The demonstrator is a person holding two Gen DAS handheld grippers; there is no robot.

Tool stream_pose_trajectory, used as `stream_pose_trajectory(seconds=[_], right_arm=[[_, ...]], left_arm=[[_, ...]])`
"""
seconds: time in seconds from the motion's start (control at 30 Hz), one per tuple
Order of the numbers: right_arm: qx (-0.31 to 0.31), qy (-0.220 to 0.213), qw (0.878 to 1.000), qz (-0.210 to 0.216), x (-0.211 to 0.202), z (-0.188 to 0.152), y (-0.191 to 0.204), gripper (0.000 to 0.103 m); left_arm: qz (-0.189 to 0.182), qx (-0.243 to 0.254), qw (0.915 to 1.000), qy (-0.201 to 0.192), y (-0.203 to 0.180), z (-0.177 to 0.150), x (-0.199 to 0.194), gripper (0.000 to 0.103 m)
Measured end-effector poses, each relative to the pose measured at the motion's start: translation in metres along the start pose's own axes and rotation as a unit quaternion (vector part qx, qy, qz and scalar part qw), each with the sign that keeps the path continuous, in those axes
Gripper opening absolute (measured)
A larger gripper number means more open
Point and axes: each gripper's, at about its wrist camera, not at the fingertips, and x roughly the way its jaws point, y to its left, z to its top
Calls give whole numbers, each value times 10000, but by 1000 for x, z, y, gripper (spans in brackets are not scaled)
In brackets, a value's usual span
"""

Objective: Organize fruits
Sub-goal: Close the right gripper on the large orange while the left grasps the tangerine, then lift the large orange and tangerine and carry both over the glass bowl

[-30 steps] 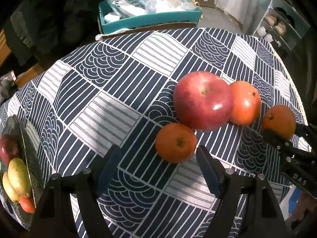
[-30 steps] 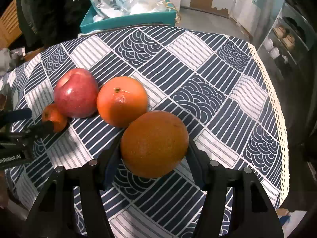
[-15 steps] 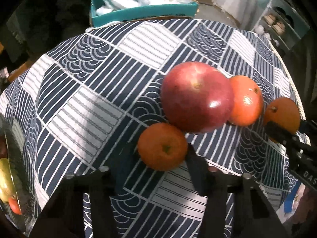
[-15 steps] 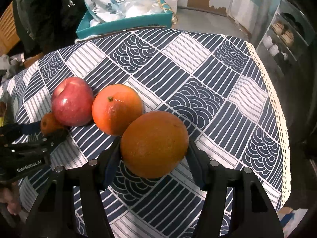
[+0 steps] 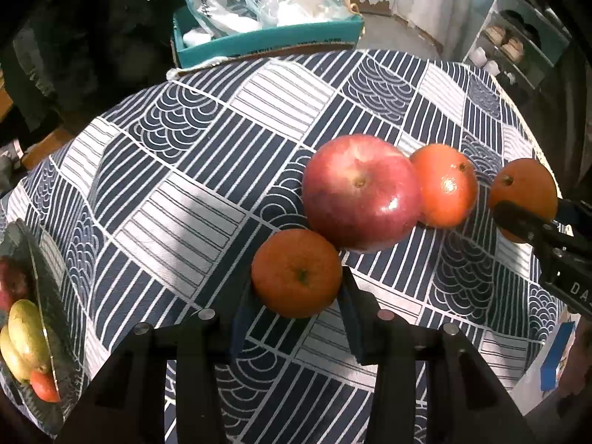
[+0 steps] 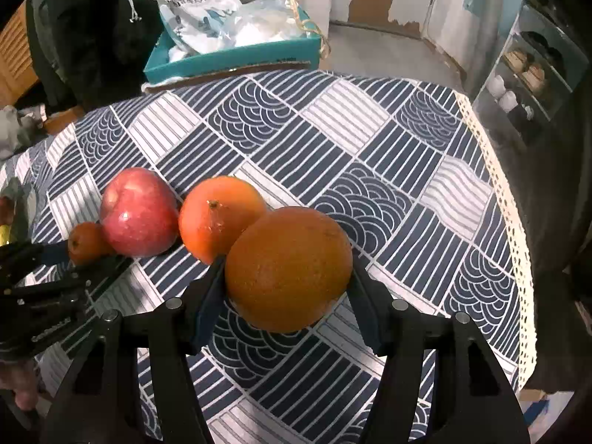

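Observation:
A row of fruit lies on the patterned tablecloth [image 5: 192, 192]. My left gripper [image 5: 294, 309] is shut on a small orange mandarin [image 5: 296, 272], which sits just in front of a big red apple [image 5: 360, 192]. Right of the apple rests a reddish orange [image 5: 446, 185]. My right gripper [image 6: 286, 296] is shut on a large dull orange [image 6: 288, 268], seen in the left wrist view as the orange [image 5: 523, 188] at the far right. In the right wrist view the apple [image 6: 138, 212], the reddish orange [image 6: 218, 218] and the mandarin [image 6: 87, 242] stand to the left.
A dark plate [image 5: 44, 285] with a red fruit, yellow-green fruits and a small red one sits at the table's left edge. A teal box [image 5: 266, 39] with plastic bags stands beyond the far edge. The cloth's lace hem [image 6: 507, 222] marks the right edge.
My left gripper's fingers have come together on the small mandarin, which stood loose between them before. The right gripper has kept its hold on the large orange.

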Motion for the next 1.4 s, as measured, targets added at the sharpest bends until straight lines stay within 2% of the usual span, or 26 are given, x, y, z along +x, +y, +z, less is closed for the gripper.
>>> stream_pose_trajectory(seconds=[0.7,1.13,1.4], right_arm=[[-337,-773,9964,17,-70,15,24,63],[-418,-1293,9907,74,-115,20,34,63],[-513,-1477,9876,103,-132,23,45,63]], left_arm=[[50,-248,9978,-619,18,-8,-78,44],[-56,-372,9935,-1077,24,-10,-130,44],[46,-356,9895,-1403,28,-9,-157,44]])
